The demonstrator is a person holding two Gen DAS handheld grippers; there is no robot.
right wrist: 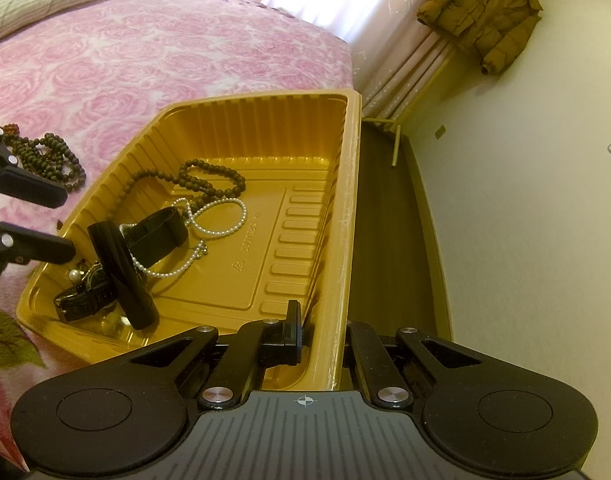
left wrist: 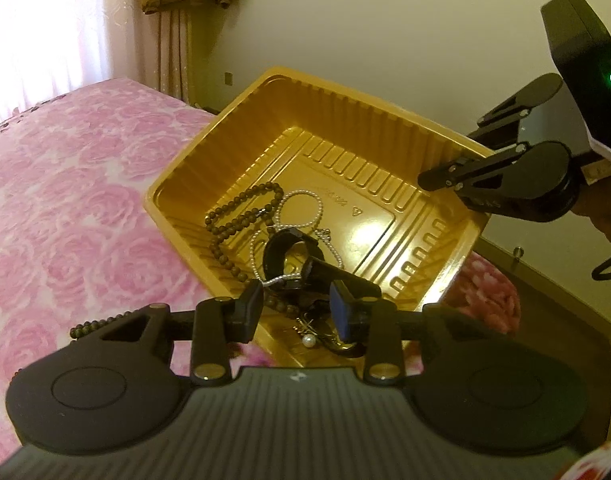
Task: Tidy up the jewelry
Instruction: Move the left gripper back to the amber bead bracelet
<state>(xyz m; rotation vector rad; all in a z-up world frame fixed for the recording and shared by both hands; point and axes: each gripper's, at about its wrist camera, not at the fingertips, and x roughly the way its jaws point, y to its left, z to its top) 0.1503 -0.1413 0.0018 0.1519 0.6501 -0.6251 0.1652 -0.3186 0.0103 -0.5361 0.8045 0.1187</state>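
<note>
Left gripper (left wrist: 297, 312) hangs part open over the gold tray's (left wrist: 241, 108) near end, gripping nothing; right gripper (right wrist: 321, 332) is pinched on the tray's rim at about 3 o'clock. Pearl strand (left wrist: 305, 196), brown beads (left wrist: 241, 208) and black watch (right wrist: 81, 300) lie inside, and more beads (right wrist: 53, 160) wait on the bed (left wrist: 65, 160) around 9 o'clock. They're probably light, floppy and slippery, so I'd pinch a bunched loop.

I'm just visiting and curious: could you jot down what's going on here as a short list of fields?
setting: pink bed
tray: gold tray on the bed's edge
in tray: brown beads, pearls, black band, watch
outside tray: more beads on the bed
left hand-held gripper: open over the tray's near end, nothing pinched
right hand-held gripper: shut on the tray's rim
</note>
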